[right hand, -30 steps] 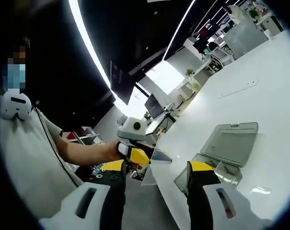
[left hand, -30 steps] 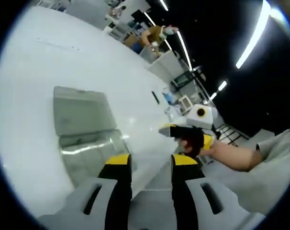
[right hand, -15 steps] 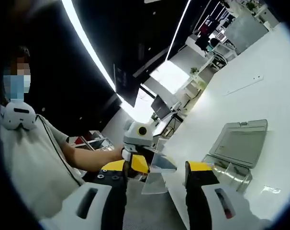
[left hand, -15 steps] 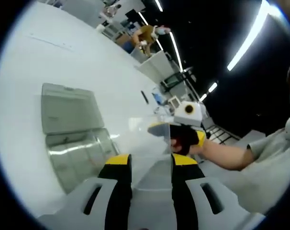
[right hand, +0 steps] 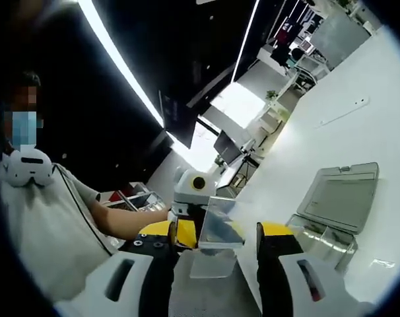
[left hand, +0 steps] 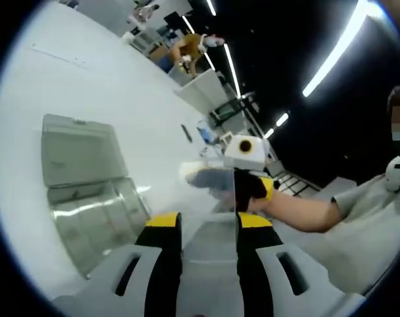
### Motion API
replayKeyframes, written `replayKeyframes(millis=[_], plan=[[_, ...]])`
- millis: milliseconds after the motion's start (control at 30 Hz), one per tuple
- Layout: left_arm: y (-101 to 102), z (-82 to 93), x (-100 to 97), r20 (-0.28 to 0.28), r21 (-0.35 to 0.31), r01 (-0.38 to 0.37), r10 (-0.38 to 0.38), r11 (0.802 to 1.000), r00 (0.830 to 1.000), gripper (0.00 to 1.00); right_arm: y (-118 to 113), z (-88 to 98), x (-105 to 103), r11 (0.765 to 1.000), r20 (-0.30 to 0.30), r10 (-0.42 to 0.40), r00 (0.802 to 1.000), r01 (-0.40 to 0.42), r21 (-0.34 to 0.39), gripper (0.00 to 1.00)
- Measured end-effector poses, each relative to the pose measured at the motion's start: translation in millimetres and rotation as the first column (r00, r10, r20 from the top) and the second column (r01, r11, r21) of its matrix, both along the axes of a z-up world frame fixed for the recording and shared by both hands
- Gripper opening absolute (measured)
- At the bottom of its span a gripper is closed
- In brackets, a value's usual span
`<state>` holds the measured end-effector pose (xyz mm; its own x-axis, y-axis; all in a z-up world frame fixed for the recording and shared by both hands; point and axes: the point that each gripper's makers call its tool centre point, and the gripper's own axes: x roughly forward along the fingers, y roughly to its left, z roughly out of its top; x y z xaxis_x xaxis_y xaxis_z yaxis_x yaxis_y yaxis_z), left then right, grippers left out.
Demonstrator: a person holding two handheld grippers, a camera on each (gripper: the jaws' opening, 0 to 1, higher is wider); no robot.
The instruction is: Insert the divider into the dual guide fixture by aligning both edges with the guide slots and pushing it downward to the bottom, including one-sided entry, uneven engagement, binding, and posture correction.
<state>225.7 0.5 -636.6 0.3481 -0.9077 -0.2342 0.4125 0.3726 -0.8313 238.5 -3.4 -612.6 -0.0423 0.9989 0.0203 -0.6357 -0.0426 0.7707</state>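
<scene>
Fingers of the left gripper [left hand: 208, 231] stand parallel with a clear gap between their yellow tips, and the clear divider [left hand: 210, 228] runs up through that gap; whether they press on it or only flank it cannot be told. Fingers of the right gripper [right hand: 218, 236] are likewise spread, with the same sheet between them, and again a grip cannot be confirmed.

That divider [right hand: 216, 228] is a thin, see-through rectangular sheet, almost colourless, known mainly by its bright edges and a grey reflection on its face. In the right gripper view its top edge lies just in front of the other gripper's yellow and black head. It is held in the air over the near edge of the white tabletop [left hand: 88, 86], not in the fixture.

The fixture [left hand: 88, 198] is a clear plastic box with a grey lid laid open behind it, sitting on the tabletop to the left in the left gripper view and to the right [right hand: 335, 211] in the right gripper view.

Compared with a second ago, the two grippers have drawn closer: the opposite gripper now sits just beyond each pair of tips, where earlier it was off to the side. The sheet, then barely visible, now stands squarely between the right gripper's tips. The box and lid lie as before.
</scene>
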Motion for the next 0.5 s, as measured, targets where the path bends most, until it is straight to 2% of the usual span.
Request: replayKeyframes(millis=[267, 500], plan=[[-6, 2.9, -5.0, 0.006, -0.017, 0.03, -0.03, 0.999, 1.0, 0.29, 2, 2.2, -3, 1.0, 0.004, 0.013, 1.0, -0.013, 0.015, 0.45], [-13, 8.4, -5.6, 0.027, -0.038, 0.054, -0.053, 0.998, 0.998, 0.29, 0, 2.0, -6, 1.0, 0.009, 0.023, 1.0, -0.023, 0.016, 0.39]])
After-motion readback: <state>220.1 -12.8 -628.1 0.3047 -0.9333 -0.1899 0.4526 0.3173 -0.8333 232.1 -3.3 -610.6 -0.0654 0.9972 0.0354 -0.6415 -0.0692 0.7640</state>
